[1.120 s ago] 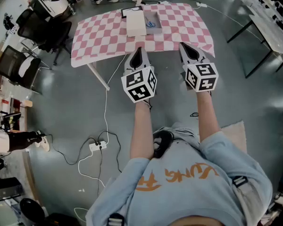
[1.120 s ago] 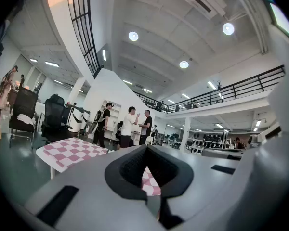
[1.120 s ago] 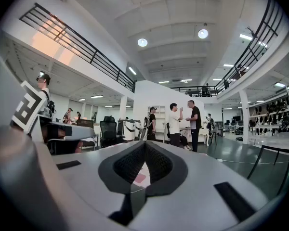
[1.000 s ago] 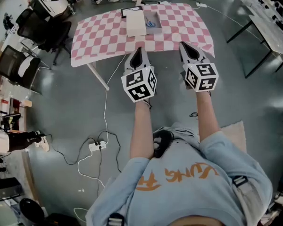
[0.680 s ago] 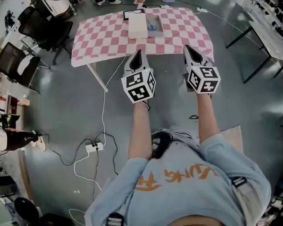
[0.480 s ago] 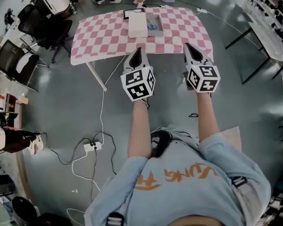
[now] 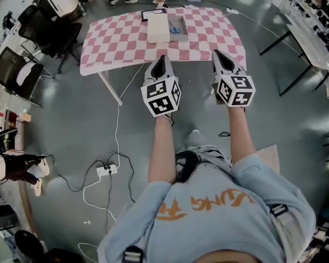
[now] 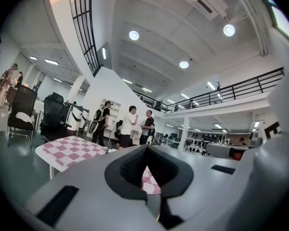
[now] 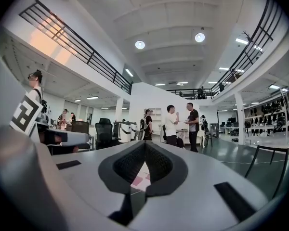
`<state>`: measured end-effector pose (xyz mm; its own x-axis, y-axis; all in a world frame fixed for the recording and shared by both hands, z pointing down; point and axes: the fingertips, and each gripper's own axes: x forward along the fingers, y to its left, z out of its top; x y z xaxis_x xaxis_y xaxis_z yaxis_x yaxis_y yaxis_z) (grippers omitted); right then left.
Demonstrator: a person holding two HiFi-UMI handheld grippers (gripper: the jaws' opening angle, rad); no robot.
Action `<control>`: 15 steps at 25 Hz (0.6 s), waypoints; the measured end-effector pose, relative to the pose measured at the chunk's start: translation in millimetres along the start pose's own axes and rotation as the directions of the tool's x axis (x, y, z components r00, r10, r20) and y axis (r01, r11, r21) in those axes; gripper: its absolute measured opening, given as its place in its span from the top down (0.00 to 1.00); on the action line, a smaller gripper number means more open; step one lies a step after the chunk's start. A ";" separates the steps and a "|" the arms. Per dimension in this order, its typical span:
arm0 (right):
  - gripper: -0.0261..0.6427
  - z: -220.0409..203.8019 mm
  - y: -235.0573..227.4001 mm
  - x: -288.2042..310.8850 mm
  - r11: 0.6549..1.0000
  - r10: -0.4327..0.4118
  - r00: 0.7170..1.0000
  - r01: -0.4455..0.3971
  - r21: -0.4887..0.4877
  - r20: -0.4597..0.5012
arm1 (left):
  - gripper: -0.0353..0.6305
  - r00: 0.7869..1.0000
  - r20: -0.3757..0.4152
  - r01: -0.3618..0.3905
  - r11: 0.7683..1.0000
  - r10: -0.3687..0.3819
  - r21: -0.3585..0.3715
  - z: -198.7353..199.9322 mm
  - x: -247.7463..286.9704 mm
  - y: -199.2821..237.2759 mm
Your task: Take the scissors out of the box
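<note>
The left gripper [image 7: 161,59] is held level at the left of the head view. Its jaws are brought together with nothing between them, and its own view shows only pink-checked cloth through the gap behind the tips. Ahead, well apart from both grippers, stands the bench [image 7: 115,43]. On its far half lies a white lid [image 7: 158,27], with the open grey box [image 7: 182,36] just beside it on the right. The blue-handled scissors [image 7: 175,29] lie inside that box. Further right, the right gripper [image 7: 219,53] is likewise closed and empty.

The step in hand looks like the approach. To do it well, close in on the bench and part the right jaws before descending. Then come down over the scissors' handles from above, perhaps steadying the box with the left gripper so it does not slide.
</note>
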<state>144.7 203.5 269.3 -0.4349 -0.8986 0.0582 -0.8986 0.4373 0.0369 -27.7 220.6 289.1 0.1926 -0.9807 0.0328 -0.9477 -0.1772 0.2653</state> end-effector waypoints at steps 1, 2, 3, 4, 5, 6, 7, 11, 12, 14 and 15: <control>0.97 0.4 -0.1 2.1 1.000 0.002 1.000 -0.002 0.001 0.000 | 0.92 1.000 -0.002 0.000 1.000 0.000 0.003 -0.3 1.4 0.5; 0.97 0.3 0.2 4.7 1.000 0.004 1.000 -0.004 0.002 0.000 | 0.92 1.000 -0.003 -0.001 1.000 0.001 0.004 -0.6 2.7 2.0; 0.97 -0.4 0.8 7.7 1.000 0.007 1.000 -0.007 0.003 -0.001 | 0.92 1.000 -0.005 -0.005 1.000 0.005 0.005 -0.9 4.0 4.3; 0.97 -1.4 1.4 11.1 1.000 0.010 1.000 -0.010 0.004 -0.003 | 0.92 1.000 -0.007 -0.011 1.000 0.011 0.006 -1.0 5.2 7.4; 0.97 -2.5 1.9 15.2 1.000 0.013 1.000 -0.013 0.007 -0.006 | 0.92 1.000 -0.009 -0.018 1.000 0.018 0.007 -1.0 6.6 10.9; 0.97 -3.5 2.4 19.8 1.000 0.016 1.000 -0.016 0.010 -0.008 | 0.92 1.000 -0.010 -0.025 1.000 0.025 0.007 -1.2 8.0 14.6; 0.97 -4.1 3.3 25.2 1.000 0.020 1.000 -0.020 0.014 -0.009 | 0.92 0.999 -0.012 -0.032 0.999 0.032 0.006 -1.4 9.6 18.7; 0.97 -3.5 11.5 49.3 0.999 0.048 0.999 -0.048 0.019 -0.005 | 0.92 0.998 -0.013 -0.059 0.998 0.059 0.002 -1.0 20.3 36.8; 0.97 -4.2 12.3 54.9 0.998 0.054 0.999 -0.054 0.021 -0.006 | 0.92 0.998 -0.015 -0.063 0.998 0.063 0.002 -1.3 23.9 39.8; 0.97 -8.3 11.3 65.8 0.998 0.061 0.998 -0.060 0.028 -0.014 | 0.92 0.997 -0.024 -0.069 0.998 0.069 0.003 -3.9 31.4 44.8; 0.97 -11.3 9.9 71.1 0.998 0.063 0.998 -0.062 0.033 -0.019 | 0.92 0.997 -0.030 -0.072 0.997 0.072 0.004 -5.8 35.5 47.3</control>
<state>105.5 144.3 285.1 -0.4890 -0.8686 0.0795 -0.8714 0.4906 0.0001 -64.3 177.9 308.4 0.1312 -0.9881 0.0803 -0.9601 -0.1065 0.2586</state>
